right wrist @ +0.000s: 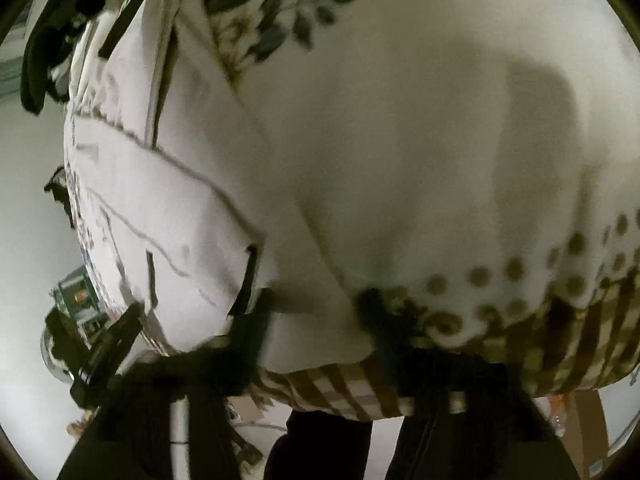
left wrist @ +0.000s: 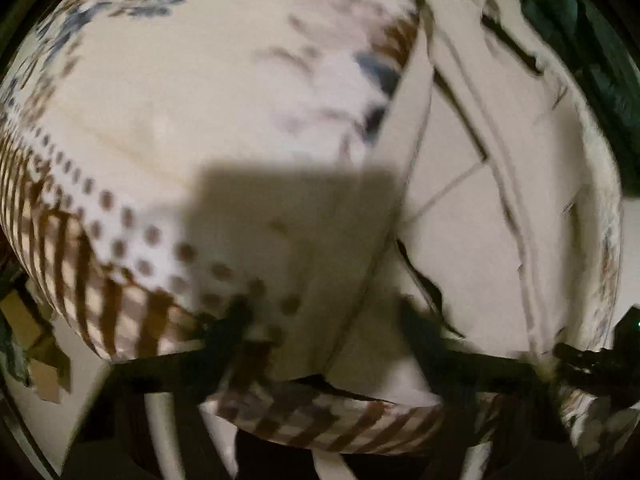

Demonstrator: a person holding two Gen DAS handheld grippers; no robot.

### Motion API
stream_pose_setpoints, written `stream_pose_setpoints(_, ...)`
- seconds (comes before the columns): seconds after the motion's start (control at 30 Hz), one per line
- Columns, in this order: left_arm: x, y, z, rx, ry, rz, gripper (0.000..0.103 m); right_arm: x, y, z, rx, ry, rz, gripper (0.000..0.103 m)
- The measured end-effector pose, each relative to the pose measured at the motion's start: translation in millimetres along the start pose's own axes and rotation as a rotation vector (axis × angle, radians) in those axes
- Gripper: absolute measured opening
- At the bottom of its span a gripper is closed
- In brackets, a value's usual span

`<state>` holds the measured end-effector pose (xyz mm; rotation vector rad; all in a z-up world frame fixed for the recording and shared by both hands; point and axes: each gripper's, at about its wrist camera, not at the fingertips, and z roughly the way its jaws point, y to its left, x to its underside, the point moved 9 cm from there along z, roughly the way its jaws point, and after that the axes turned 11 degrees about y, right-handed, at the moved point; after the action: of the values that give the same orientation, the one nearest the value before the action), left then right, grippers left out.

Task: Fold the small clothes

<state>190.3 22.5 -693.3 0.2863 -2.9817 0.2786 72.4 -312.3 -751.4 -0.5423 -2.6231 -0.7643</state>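
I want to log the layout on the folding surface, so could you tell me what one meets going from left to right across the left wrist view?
Brown striped border of the patterned cloth → its dotted band → plain cream middle → white garment → dark green object at the upper right edge.

We get dim, warm light and heavy motion blur in both views, a blocky shadow mid-frame on the cloth [left wrist: 168, 112], fisheye corners black.

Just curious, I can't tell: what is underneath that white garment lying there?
The white garment lies on a patterned cloth with brown dots, stripes and leaf prints. Whatever is beneath that cloth is covered; both views are blurred.
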Motion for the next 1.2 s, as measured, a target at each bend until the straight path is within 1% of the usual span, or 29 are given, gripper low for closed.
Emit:
stream_pose_setpoints(0.03,3,-4,4,-0.018,0.005,0.018,0.009,-4,8,4,0.001,-0.002,-0.003,0.022)
stream_pose_setpoints(0.07,7,-7,4,-0.029,-0.007,0.038,0.006,-2,8,4,0.004,-0.008,-0.004,0.003)
stream_pose_setpoints(0.1,10,-9,2,-0.040,-0.027,0.048,0.004,0,5,2,0.022,-0.022,0.013,0.003)
stream_pose_setpoints(0.13,14,-9,-1,-0.037,-0.044,0.048,0.004,-4,11,2,0.016,-0.034,0.028,0.003)
stream_pose_setpoints(0.17,19,-7,-3,-0.025,-0.048,0.035,0.004,-5,11,1,0.022,-0.043,0.035,0.003)
stream_pose_setpoints(0.23,28,1,-6,0.000,-0.044,0.020,0.004,-3,9,-2,0.067,-0.057,0.034,0.002)
stream_pose_setpoints(0.27,32,6,-8,0.012,-0.043,0.012,0.004,-1,8,-2,0.069,-0.055,0.032,0.002)
stream_pose_setpoints(0.33,38,11,-16,0.072,-0.017,-0.014,0.004,0,15,-3,0.029,-0.035,0.040,0.003)
stream_pose_setpoints(0.37,39,11,-20,0.087,-0.012,-0.019,0.004,-2,19,-6,-0.001,-0.028,0.049,0.003)
stream_pose_setpoints(0.43,37,11,-33,0.139,0.005,-0.036,0.004,-4,27,-13,-0.084,-0.017,0.083,0.003)
stream_pose_setpoints(0.5,30,11,-53,0.197,0.011,-0.074,0.004,-11,34,-32,-0.179,-0.028,0.116,0.003)
stream_pose_setpoints(0.57,11,14,-70,0.228,0.000,-0.113,0.004,-22,42,-49,-0.227,-0.048,0.123,0.003)
stream_pose_setpoints(0.6,0,8,-77,0.253,-0.015,-0.130,0.004,-28,47,-57,-0.242,-0.059,0.123,0.003)
stream_pose_setpoints(0.67,-26,7,-93,0.291,-0.058,-0.163,0.004,-48,58,-76,-0.271,-0.082,0.106,0.003)
stream_pose_setpoints(0.7,-43,5,-98,0.300,-0.080,-0.170,0.003,-57,61,-84,-0.279,-0.089,0.100,0.003)
stream_pose_setpoints(0.73,-60,3,-105,0.302,-0.112,-0.177,0.003,-73,69,-95,-0.291,-0.108,0.091,0.003)
stream_pose_setpoints(0.83,-109,-4,-121,0.317,-0.199,-0.187,0.004,-115,91,-110,-0.288,-0.161,0.062,0.003)
stream_pose_setpoints(0.87,-128,-5,-120,0.318,-0.206,-0.192,0.004,-127,92,-114,-0.290,-0.179,0.063,0.003)
stream_pose_setpoints(0.9,-136,-5,-119,0.335,-0.206,-0.192,0.004,-138,95,-117,-0.296,-0.192,0.061,0.004)
stream_pose_setpoints(0.93,-149,-10,-118,0.353,-0.197,-0.191,0.005,-151,96,-121,-0.280,-0.200,0.063,0.007)
stream_pose_setpoints(0.97,-153,-12,-116,0.368,-0.181,-0.186,0.005,-156,97,-124,-0.257,-0.205,0.069,0.014)
stream_pose_setpoints(1.0,-158,-14,-114,0.372,-0.176,-0.177,0.007,-158,99,-126,-0.247,-0.217,0.065,0.025)
stream_pose_setpoints(1.03,-156,-10,-113,0.363,-0.176,-0.171,0.015,-159,101,-131,-0.233,-0.235,0.045,0.035)
stream_pose_setpoints(1.07,-148,-3,-110,0.354,-0.169,-0.168,0.022,-157,100,-132,-0.208,-0.245,0.035,0.054)
stream_pose_setpoints(1.1,-137,7,-104,0.350,-0.151,-0.170,0.034,-155,98,-133,-0.165,-0.254,0.032,0.057)
stream_pose_setpoints(1.13,-131,9,-98,0.337,-0.137,-0.175,0.041,-152,93,-131,-0.136,-0.254,0.034,0.057)
stream_pose_setpoints(1.2,-112,21,-88,0.323,-0.112,-0.176,0.041,-144,85,-126,-0.100,-0.238,0.024,0.057)
